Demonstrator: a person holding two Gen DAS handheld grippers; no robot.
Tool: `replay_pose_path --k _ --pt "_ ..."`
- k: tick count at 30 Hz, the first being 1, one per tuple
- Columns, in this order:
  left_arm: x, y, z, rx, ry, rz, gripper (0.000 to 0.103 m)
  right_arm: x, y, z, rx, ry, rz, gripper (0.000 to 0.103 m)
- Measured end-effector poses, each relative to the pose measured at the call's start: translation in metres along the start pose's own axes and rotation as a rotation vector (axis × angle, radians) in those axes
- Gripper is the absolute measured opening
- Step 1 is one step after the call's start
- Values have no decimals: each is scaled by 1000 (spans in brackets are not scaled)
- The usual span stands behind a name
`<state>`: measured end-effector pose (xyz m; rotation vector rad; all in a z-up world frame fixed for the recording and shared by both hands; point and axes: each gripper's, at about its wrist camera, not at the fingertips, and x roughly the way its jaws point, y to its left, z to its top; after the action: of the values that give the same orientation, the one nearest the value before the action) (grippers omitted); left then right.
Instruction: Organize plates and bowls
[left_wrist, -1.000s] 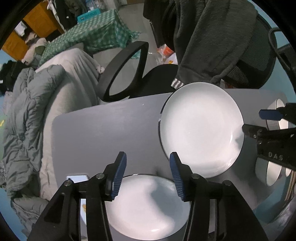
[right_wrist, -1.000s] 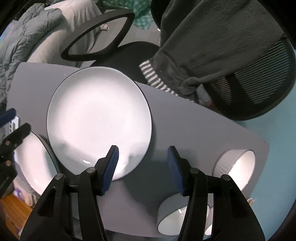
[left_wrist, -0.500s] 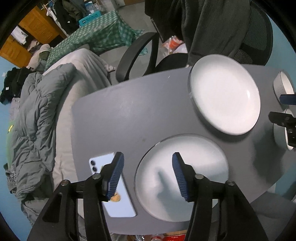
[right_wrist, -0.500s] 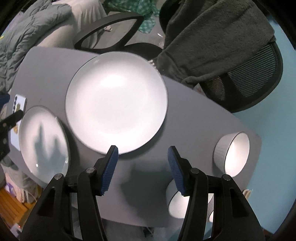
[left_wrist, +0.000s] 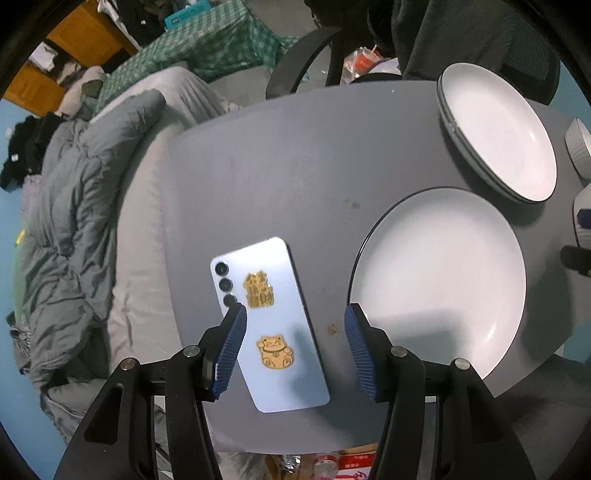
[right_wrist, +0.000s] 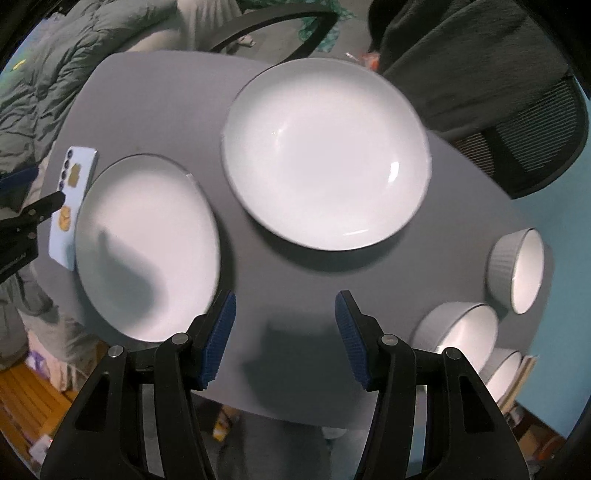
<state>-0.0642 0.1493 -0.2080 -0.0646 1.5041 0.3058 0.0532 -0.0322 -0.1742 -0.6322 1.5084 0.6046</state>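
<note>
Mostly smooth round white plates (right_wrist: 325, 155)

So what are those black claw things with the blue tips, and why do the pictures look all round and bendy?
Those are tongs. A person holds one pair in each hand, and each pair has a small camera that looks down along its two fingers. The lens sees very wide, so straight edges bend.

One picture comes from the left tongs, the other from the right tongs. Both point down at a grey table.

On the table lie two white plates: a near plate and a far plate. By the right edge are three bowls. A blue phone with gold cat stickers lies right under the left tongs.

Both tongs are open and hold nothing. The left ones have just been opening a bit more. The job is to tidy the plates and bowls, and none looks picked up yet.
</note>
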Motion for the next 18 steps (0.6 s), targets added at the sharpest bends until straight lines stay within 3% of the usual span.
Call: replay_pose_path --k 10,18 --pt "24 9 -6 -56 51 -98 56 42 4 6 76 31 84 55" --pt "24 10 -7 -59 59 -120 50 63 4 6 97 38 104 55"
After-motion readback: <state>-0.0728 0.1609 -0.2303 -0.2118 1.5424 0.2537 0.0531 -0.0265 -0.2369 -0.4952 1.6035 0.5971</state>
